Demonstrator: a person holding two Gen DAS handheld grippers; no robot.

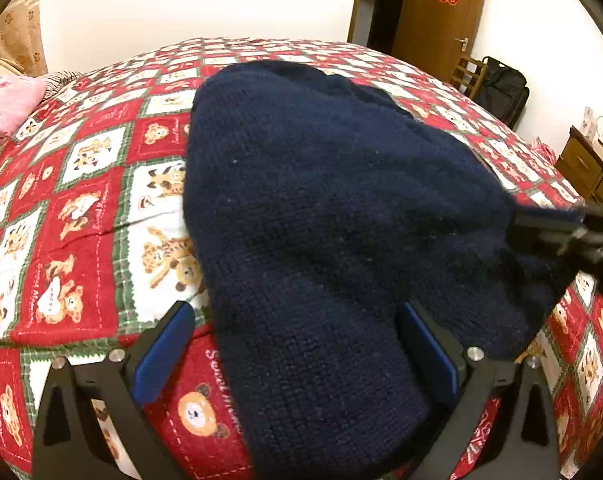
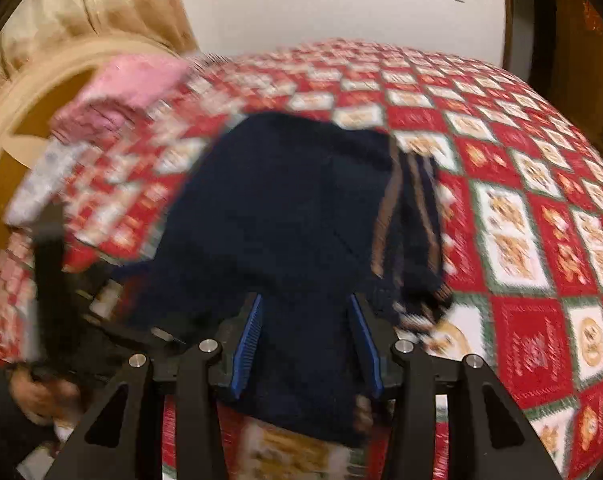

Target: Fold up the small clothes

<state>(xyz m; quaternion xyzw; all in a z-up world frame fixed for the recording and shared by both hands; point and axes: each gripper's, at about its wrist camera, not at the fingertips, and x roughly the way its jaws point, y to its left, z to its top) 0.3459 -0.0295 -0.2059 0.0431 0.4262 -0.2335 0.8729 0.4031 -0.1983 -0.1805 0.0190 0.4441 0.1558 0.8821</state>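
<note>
A navy knitted sweater [image 1: 321, 208] lies spread on the red bear-print bedspread [image 1: 81, 240]. My left gripper [image 1: 297, 308] stands open over the sweater's near end; its blue pads [image 1: 165, 352] sit wide apart, and the left one is clear of the knit. In the right wrist view, which is blurred, the sweater [image 2: 269, 208] shows tan stripes [image 2: 397, 216] along its right side. My right gripper [image 2: 305, 300] is open with navy cloth lying between its pads [image 2: 247, 340]. The right gripper [image 1: 573, 236] shows as a blur at the sweater's right edge.
Pink cloth [image 1: 9, 104] lies at the bed's far left by a beige headboard [image 2: 5, 140]. A wooden door [image 1: 437, 12], a chair [image 1: 467, 72], a black bag [image 1: 505, 88] and a dresser [image 1: 585, 168] stand beyond the right side. A hand [image 2: 33, 396] holds the left tool.
</note>
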